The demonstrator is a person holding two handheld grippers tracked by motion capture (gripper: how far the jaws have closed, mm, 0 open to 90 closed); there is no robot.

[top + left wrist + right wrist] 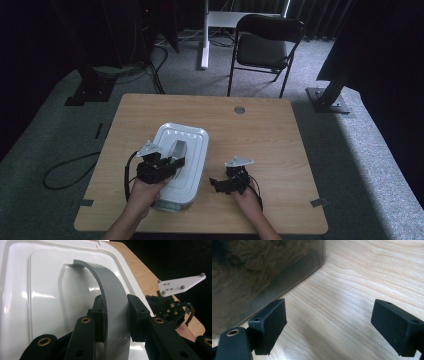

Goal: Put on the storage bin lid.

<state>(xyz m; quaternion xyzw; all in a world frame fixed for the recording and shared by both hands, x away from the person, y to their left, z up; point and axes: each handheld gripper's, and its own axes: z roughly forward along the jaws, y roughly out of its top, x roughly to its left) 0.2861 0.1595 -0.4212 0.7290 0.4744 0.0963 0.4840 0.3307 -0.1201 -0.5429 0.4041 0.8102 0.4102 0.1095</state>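
We see a white lidded box (182,165) near the table's (270,135) front edge, left of its middle. Our left gripper (116,315) is clamped on the box's grey handle (110,292). Our right gripper (329,327) stands wide open and empty just beside the box, over bare table.

Both grippers, left (167,162) and right (216,184), are black with brass-ringed pivots, block-shaped pads (270,325), pale three-cornered plates, trailing black cables; forearms look bare, perhaps.
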